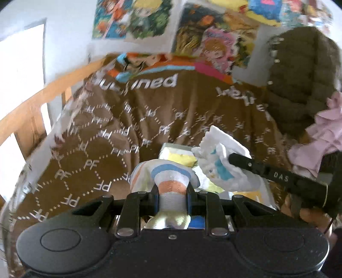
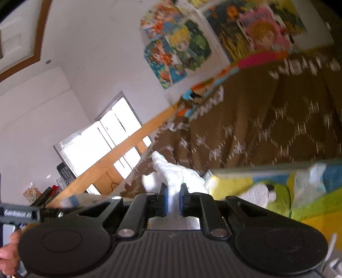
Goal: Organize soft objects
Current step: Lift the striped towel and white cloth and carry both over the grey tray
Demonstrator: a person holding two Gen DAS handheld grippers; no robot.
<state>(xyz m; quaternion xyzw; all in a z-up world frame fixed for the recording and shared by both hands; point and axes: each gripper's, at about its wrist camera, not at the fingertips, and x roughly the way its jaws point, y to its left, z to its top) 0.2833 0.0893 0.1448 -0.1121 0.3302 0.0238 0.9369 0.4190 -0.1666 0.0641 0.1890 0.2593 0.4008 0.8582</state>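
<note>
Tongs: my left tongs point(image 1: 172, 195) pinch striped cloth point(image 1: 171, 181), right tongs point(image 2: 172, 200) white cloth point(image 2: 171, 177), above the brown blanket point(image 1: 139, 119); thin grips may slip.

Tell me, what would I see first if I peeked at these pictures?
Probably the big brown blanket with white PF letters, spread over the bed. Above it, bright cartoon posters cover the white wall. Up close, the left gripper squeezes a striped soft cloth, and the right gripper pinches a white cloth.
</note>
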